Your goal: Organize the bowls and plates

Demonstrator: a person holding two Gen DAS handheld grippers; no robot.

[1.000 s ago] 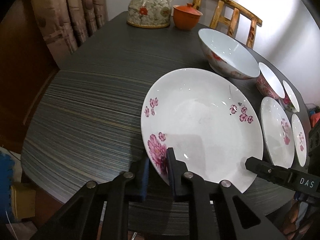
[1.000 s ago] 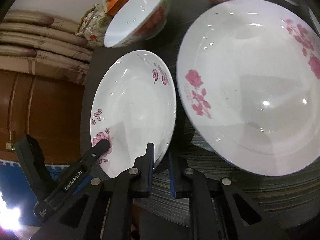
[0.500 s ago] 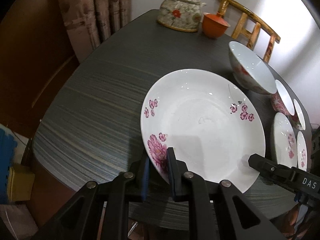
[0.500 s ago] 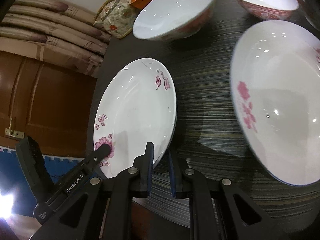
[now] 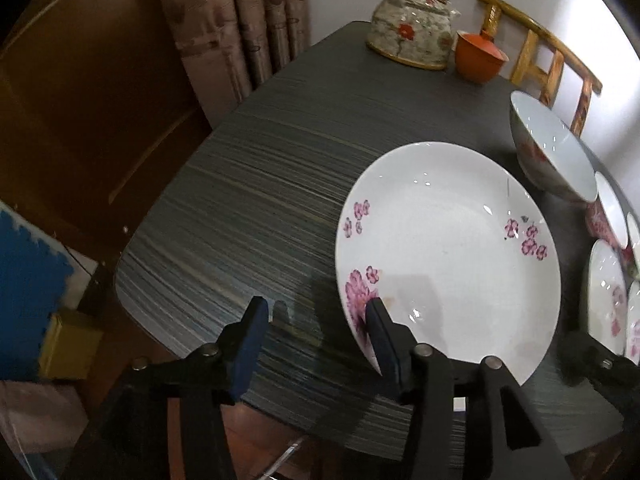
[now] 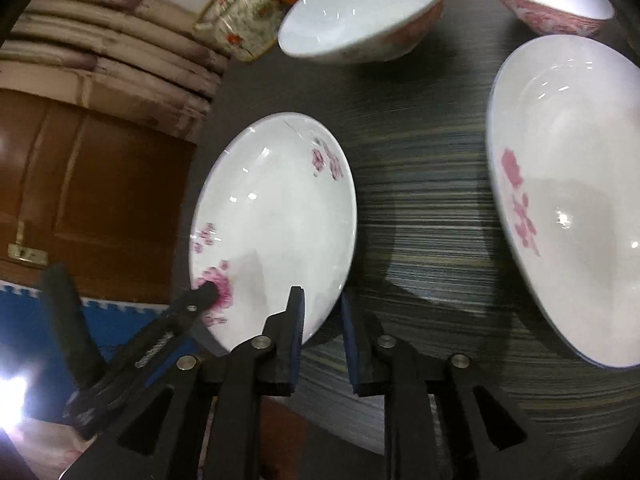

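Plate: wide white porcelain plate with pink blossoms [image 5: 448,248] lies flat on the dark striped table [image 5: 260,208], at its near edge.
Left gripper [image 5: 316,332]: jaws have just been opening, now spread; one finger over the plate's near-left rim, the other off over the table.
Right gripper [image 6: 322,316]: jaws have just been opening slightly; the plate's near-right rim sits between them, apparently unpinched.
Neighbours: white bowl with red outside [image 6: 364,12] beyond; second large white floral plate [image 6: 568,200] to the right, well apart.

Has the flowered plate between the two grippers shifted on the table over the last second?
Yes. The plate has slid away from the big plate toward the table's edge; both grippers' jaws have just been opening.
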